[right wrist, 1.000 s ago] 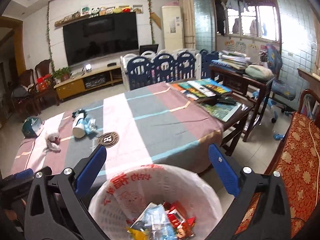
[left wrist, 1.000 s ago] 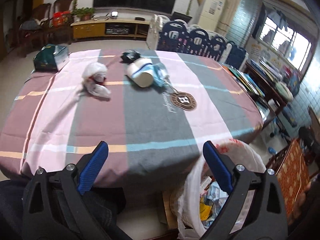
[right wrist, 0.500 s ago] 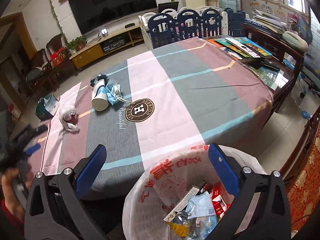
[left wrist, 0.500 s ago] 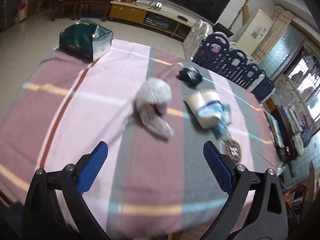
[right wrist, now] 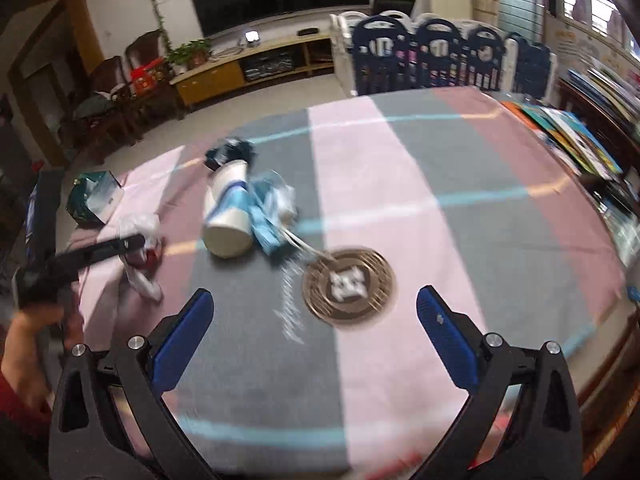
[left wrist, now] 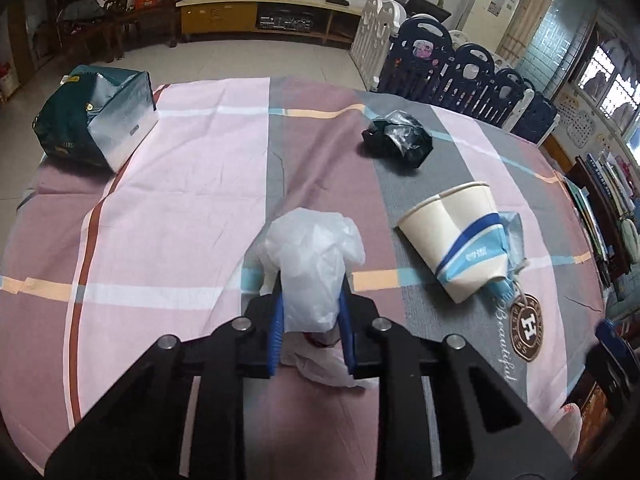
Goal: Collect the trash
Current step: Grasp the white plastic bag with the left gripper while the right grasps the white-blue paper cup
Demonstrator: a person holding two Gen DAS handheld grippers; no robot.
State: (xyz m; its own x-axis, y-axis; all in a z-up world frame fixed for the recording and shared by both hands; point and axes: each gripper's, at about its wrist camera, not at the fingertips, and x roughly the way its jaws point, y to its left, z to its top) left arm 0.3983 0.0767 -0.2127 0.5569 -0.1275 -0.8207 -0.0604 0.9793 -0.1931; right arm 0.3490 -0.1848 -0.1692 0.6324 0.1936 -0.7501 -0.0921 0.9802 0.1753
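A crumpled white plastic bag lies on the striped tablecloth. My left gripper is closing its jaws on it, and both blue pads press its sides. To the right lie stacked paper cups on a blue wrapper, with a black bag beyond them. In the blurred right wrist view my right gripper hangs open and empty over the cloth. Ahead of it to the left are the cups, the white bag and the left gripper.
A dark green box lies on its side at the table's far left corner. Books cover a side table at the right. A blue-and-white play fence stands behind the table. A person's hand holds the left gripper.
My left gripper moved forward over the table to the white bag and closed around it. The right gripper swung from above the trash bin to over the tablecloth.
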